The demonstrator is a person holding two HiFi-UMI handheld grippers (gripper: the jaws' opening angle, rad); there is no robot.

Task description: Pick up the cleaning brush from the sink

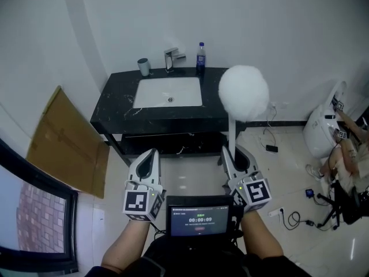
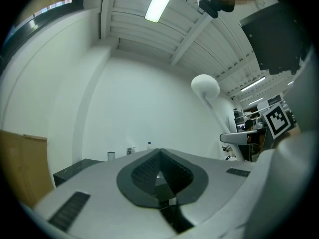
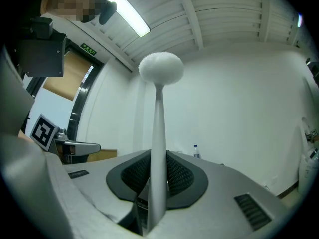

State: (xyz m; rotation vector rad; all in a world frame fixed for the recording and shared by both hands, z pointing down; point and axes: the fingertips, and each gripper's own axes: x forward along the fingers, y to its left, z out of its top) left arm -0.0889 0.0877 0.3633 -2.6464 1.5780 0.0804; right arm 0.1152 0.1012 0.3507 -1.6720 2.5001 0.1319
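The cleaning brush has a fluffy white round head [image 1: 243, 92] on a thin white handle [image 1: 232, 134]. It stands upright in front of the counter, off the white sink [image 1: 155, 91]. My right gripper [image 1: 237, 154] is shut on the lower part of the handle. In the right gripper view the handle [image 3: 158, 148] rises between the dark pads to the head [image 3: 160, 67]. My left gripper [image 1: 149, 157] is level beside it, shut with nothing in it [image 2: 159, 156]. In the left gripper view the brush head [image 2: 205, 86] shows off to the right.
A black marble counter [image 1: 115, 105] holds the sink, a grey cup [image 1: 143, 67], a faucet [image 1: 170, 57] and a blue-capped bottle [image 1: 200, 56]. A cardboard sheet [image 1: 66, 143] leans at the left. A white appliance [image 1: 326, 128] and cables [image 1: 288, 215] are on the floor at the right.
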